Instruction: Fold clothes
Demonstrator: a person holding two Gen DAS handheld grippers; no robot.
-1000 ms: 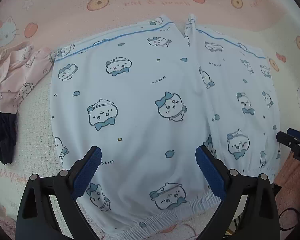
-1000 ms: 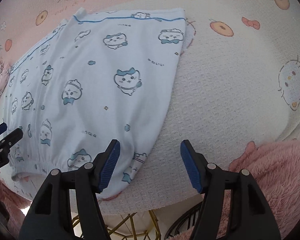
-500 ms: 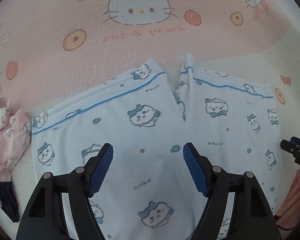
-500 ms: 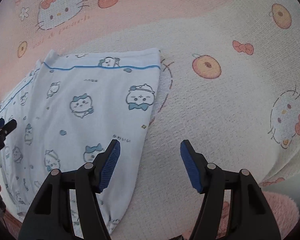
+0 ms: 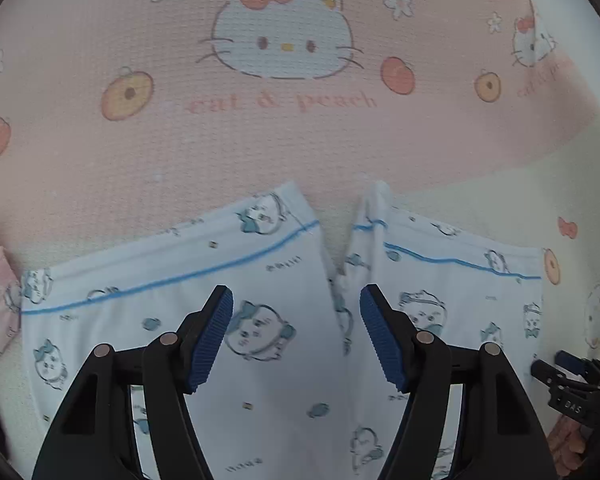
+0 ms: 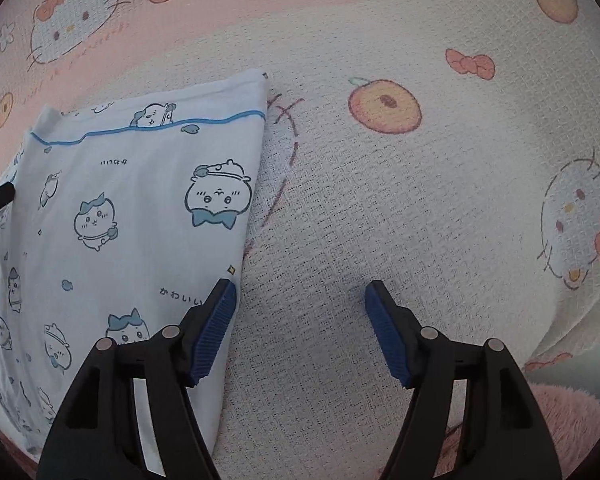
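Surface: I'm looking down on a bed under a waffle-textured blanket (image 5: pixel 100 168), pink at the far side, cream (image 6: pixel 380 240) nearer me.
Print: cartoon cat faces with red bows, peaches, small flowers, and "cat & peach" lettering.
Lower right corner: I see a fluffy pink throw (image 6: pixel 560 420) at the bed's edge.
Light: soft, even daylight, with no hard shadows.

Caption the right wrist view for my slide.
Right gripper, jaws open, hovers at the side edge of light blue printed shorts spread flat on a cartoon-cat blanket.
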